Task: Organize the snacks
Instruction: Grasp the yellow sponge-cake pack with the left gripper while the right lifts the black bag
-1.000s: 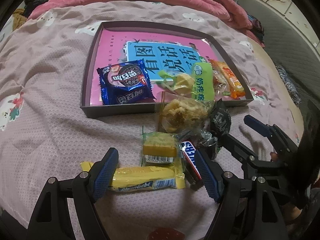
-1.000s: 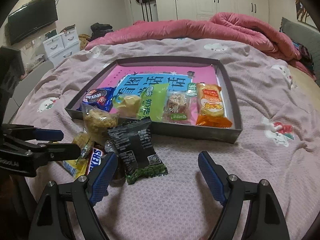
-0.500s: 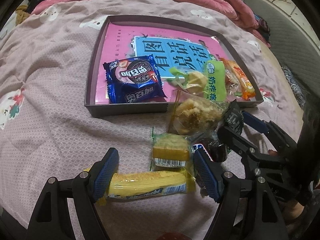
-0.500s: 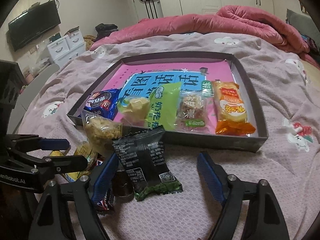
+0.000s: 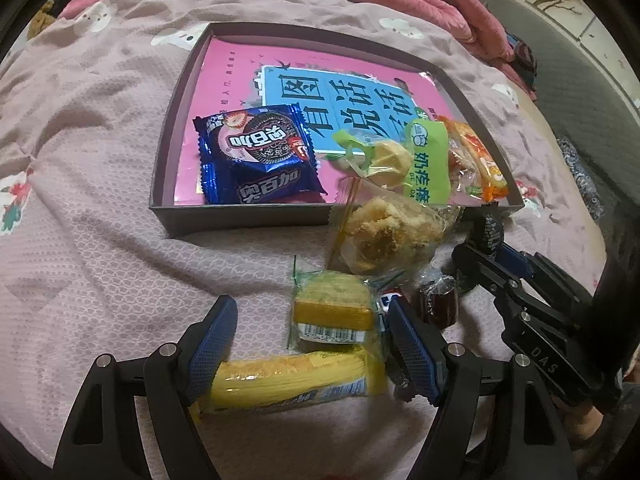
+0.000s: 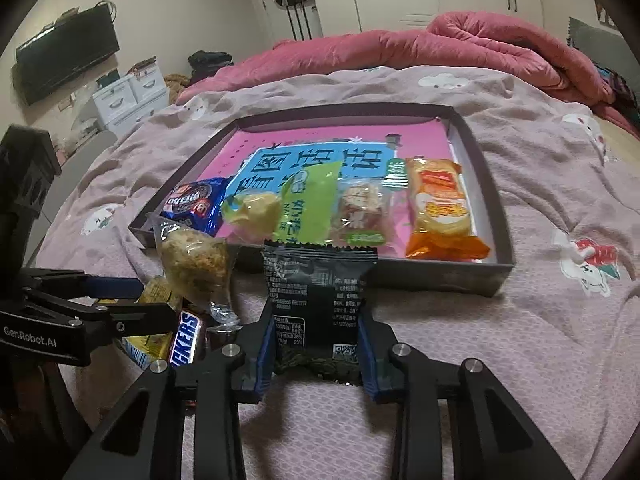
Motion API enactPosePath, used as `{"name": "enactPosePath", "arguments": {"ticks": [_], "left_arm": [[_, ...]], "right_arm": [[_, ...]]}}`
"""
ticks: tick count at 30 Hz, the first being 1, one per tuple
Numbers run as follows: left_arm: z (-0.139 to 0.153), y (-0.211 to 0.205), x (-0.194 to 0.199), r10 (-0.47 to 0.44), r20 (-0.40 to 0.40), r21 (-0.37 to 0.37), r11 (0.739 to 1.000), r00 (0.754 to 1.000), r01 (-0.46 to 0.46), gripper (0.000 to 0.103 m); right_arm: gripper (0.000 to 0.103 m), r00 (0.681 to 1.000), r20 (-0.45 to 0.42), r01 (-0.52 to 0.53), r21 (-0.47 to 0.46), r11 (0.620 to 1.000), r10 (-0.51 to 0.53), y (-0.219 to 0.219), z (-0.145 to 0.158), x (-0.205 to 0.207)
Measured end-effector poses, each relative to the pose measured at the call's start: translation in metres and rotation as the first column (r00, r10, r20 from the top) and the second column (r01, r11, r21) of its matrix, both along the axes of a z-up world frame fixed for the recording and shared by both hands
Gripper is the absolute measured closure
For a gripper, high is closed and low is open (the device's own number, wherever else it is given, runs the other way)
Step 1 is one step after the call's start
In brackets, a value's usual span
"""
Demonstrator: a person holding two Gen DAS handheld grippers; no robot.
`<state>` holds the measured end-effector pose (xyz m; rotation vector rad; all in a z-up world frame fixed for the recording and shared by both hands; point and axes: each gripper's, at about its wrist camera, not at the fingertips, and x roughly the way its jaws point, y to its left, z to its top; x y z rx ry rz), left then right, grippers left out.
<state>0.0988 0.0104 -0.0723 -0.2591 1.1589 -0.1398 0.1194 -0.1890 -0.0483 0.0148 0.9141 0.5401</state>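
A dark shallow box (image 5: 240, 222) (image 6: 496, 200) on the bed holds a pink book and several snacks, among them a blue cookie pack (image 5: 256, 156). In front of it lie loose snacks. My right gripper (image 6: 316, 354) is shut on a black snack packet (image 6: 320, 288), which stands between its pads. My left gripper (image 5: 312, 344) is open, its pads on either side of a long yellow wafer bar (image 5: 292, 380) and near a small yellow cake pack (image 5: 332, 308). A clear bag of crumbly pastry (image 5: 392, 232) leans on the box front.
A Snickers bar (image 6: 184, 338) and a dark wrapped candy (image 5: 438, 304) lie between the two grippers. A red quilt (image 6: 440, 44) is bunched at the back of the bed. A drawer unit (image 6: 128, 100) and a wall TV (image 6: 68, 54) stand at the far left.
My right gripper moved forward and closed on the black packet, which now stands upright between its pads. My left gripper moved closer to the yellow bar and stayed open.
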Motion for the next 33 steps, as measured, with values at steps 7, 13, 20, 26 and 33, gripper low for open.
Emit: {"name": "enactPosePath", "arguments": {"ticks": [7,13,20,26,33], "left_arm": [[-0.003,-0.002,0.002,-0.014,-0.006,-0.030,0.999,1.000,0.014,0.043],[-0.002,-0.009,0.003,-0.040,-0.001,-0.035,0.999,0.999,0.040,0.056],[0.002,-0.006,-0.001,-0.034,0.018,-0.039,0.999,0.999,0.035,0.059],[0.013,0.003,-0.005,-0.011,0.043,-0.032,0.999,0.999,0.012,0.059],[0.025,0.012,-0.007,0.014,0.069,-0.024,1.000,0.998,-0.012,0.059]], "right_arm": [[0.068,1.000,0.003,0.014,0.037,0.999,-0.015,-0.010,0.006,-0.004],[0.069,0.999,-0.001,0.035,0.041,0.999,-0.035,-0.016,0.007,-0.004],[0.069,0.999,0.021,0.040,0.045,0.998,-0.041,-0.018,0.013,-0.008],[0.069,0.999,0.018,0.046,0.067,0.997,-0.047,-0.021,0.017,-0.009],[0.069,0.998,0.033,0.044,0.073,0.996,-0.046,-0.021,0.021,-0.012]]}}
